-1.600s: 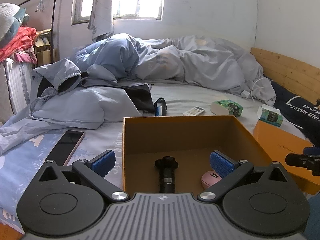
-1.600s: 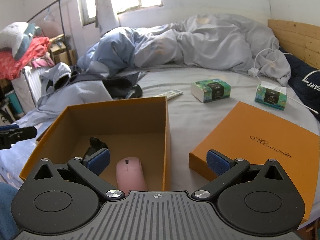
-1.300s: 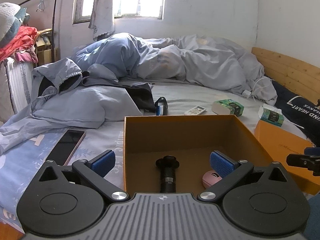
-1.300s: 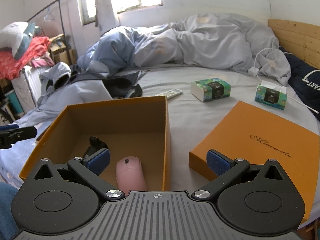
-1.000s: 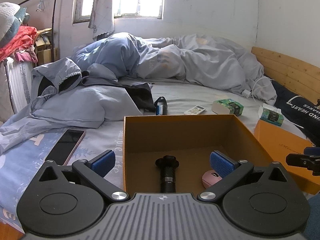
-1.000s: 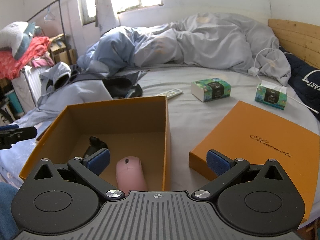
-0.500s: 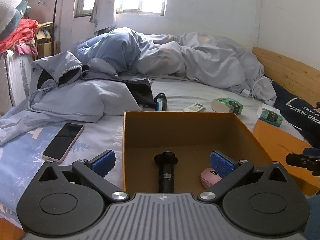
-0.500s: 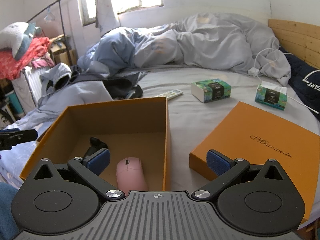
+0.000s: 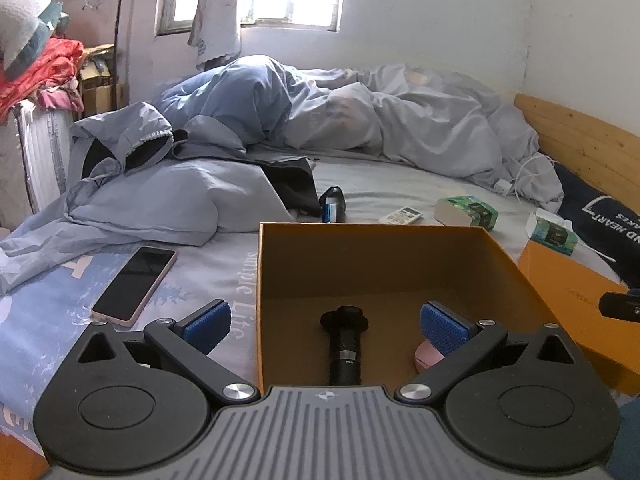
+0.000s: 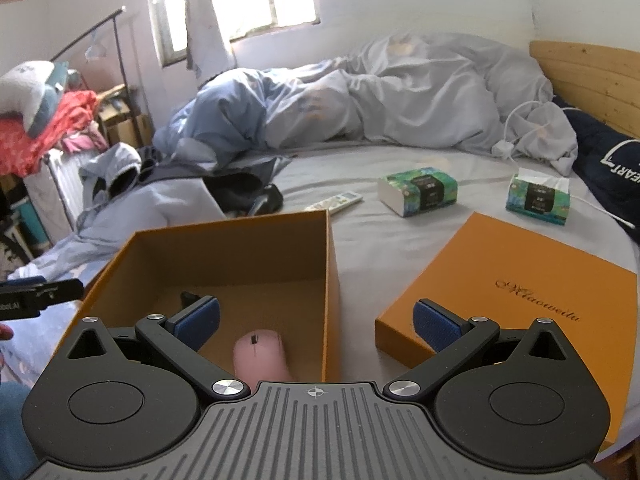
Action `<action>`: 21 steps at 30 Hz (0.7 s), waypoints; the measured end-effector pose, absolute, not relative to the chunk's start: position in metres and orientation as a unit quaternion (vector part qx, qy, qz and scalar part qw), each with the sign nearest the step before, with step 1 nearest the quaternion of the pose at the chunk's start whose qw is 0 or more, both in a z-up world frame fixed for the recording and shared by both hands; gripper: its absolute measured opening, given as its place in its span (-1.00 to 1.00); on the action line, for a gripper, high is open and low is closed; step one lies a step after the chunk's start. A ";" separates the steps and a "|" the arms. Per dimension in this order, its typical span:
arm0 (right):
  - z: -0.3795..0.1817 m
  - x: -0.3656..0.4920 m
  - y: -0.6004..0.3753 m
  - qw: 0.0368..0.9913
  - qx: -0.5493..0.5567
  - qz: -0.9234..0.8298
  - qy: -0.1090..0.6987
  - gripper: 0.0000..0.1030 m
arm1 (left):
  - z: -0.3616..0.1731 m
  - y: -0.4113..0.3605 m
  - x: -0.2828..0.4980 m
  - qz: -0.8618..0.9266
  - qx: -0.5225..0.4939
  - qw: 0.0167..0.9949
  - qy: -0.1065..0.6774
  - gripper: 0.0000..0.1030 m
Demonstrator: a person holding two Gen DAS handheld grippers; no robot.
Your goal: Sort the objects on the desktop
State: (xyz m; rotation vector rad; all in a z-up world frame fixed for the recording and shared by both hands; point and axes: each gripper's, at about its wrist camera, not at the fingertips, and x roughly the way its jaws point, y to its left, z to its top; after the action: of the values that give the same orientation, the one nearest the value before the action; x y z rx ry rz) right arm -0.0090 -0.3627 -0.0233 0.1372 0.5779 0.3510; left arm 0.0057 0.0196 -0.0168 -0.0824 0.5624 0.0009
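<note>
An open orange box (image 9: 372, 240) (image 10: 232, 240) stands on the bed. Inside lie a black flashlight (image 9: 345, 340) and a pink mouse (image 10: 262, 354), which also shows in the left wrist view (image 9: 426, 356). My left gripper (image 9: 326, 326) is open and empty, over the box's near left wall. My right gripper (image 10: 316, 320) is open and empty, over the box's right wall. A phone (image 9: 134, 282) lies left of the box. A dark blue object (image 9: 332, 208) and a white remote (image 9: 401, 215) (image 10: 336, 201) lie behind the box.
The orange box lid (image 10: 516, 292) lies right of the box. Two green tissue packs (image 10: 418, 190) (image 10: 538, 196) sit further back. Rumpled grey bedding and a jacket (image 9: 168, 196) cover the bed's back and left. A wooden headboard (image 10: 592, 76) is at the right.
My left gripper has moved slightly forward and left, so the phone shows more fully. The right gripper has barely moved. Both stay open.
</note>
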 end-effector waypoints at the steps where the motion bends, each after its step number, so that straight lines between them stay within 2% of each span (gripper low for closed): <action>1: -0.022 -0.009 -0.364 0.942 0.070 0.172 0.281 1.00 | -0.017 0.020 0.006 0.002 -0.042 0.960 0.276 1.00; 21: -0.010 0.006 -0.404 0.942 0.119 0.180 0.258 1.00 | -0.009 0.027 0.042 0.002 -0.090 0.957 0.274 1.00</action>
State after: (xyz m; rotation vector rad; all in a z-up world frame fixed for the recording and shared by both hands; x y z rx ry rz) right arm 0.0057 -0.4038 -0.0100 0.2431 0.5267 0.3669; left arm 0.0418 0.0267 -0.0095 -0.1831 0.5567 0.0044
